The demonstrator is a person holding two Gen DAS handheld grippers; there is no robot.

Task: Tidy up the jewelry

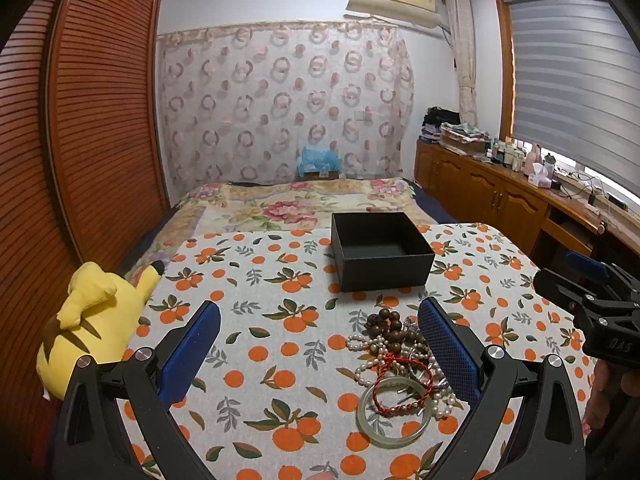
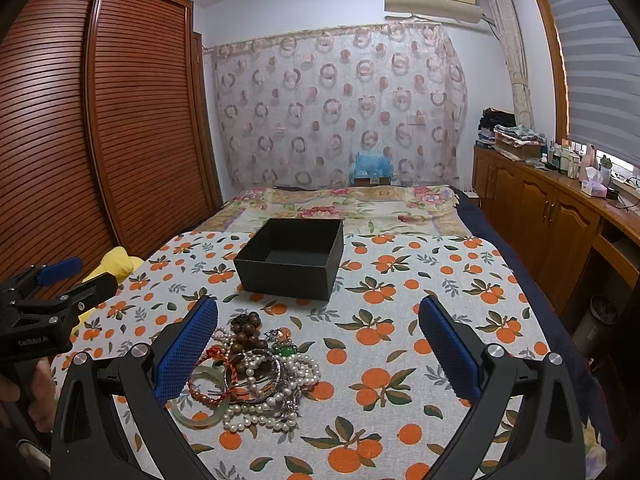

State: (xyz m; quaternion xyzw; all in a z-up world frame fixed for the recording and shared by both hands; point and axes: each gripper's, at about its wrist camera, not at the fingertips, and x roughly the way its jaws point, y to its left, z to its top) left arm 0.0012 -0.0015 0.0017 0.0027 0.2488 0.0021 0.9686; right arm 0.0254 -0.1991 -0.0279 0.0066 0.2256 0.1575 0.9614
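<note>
A pile of jewelry [image 1: 400,360] lies on the orange-print cloth: brown wooden beads, pearl strands, a red cord bracelet and a pale green bangle [image 1: 394,416]. It also shows in the right wrist view [image 2: 252,376]. A black open box [image 1: 380,250] stands empty behind the pile, seen too in the right wrist view [image 2: 292,258]. My left gripper [image 1: 320,344] is open, with the pile just inside its right finger. My right gripper [image 2: 320,344] is open, with the pile by its left finger. Neither holds anything.
A yellow plush toy [image 1: 92,320] lies at the table's left edge by the wooden wardrobe [image 1: 80,120]. A bed [image 1: 296,204] lies behind the table. Wooden cabinets [image 2: 552,216] with clutter run along the right wall.
</note>
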